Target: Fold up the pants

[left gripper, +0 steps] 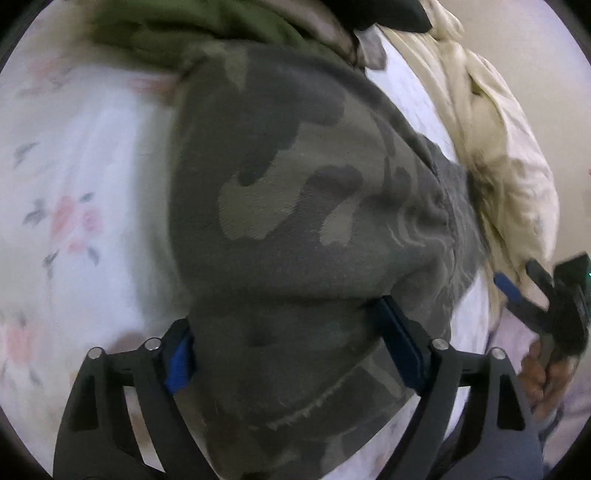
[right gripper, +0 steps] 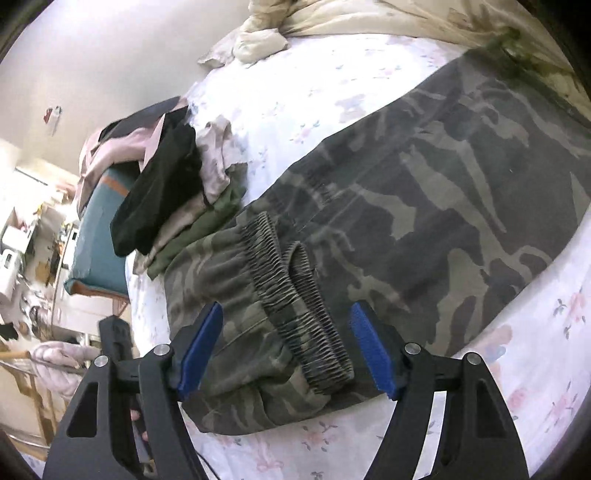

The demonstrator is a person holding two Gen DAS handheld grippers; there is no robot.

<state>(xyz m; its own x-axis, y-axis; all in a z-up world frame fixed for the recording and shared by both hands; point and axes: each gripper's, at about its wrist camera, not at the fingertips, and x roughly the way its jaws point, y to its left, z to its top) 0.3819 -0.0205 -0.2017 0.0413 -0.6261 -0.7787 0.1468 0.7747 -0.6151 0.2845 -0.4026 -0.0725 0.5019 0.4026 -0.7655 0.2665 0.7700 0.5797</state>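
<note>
The left hand-held gripper (left gripper: 286, 354) stands wide, a fold of the camouflage pants (left gripper: 295, 206) between its blue pads (left gripper: 179, 363), though whether the pads press the cloth is unclear. The right hand-held gripper (right gripper: 286, 349) also stands wide, astride the ribbed cuffs (right gripper: 295, 295) without pinching them. The pants (right gripper: 424, 206) lie across a bed (right gripper: 332, 85) with a white flowered sheet. A cream blanket (right gripper: 351, 18) is bunched along the bed's far edge. A pile of clothes (right gripper: 173, 177) (black, pink, green) sits beside the pants.
</note>
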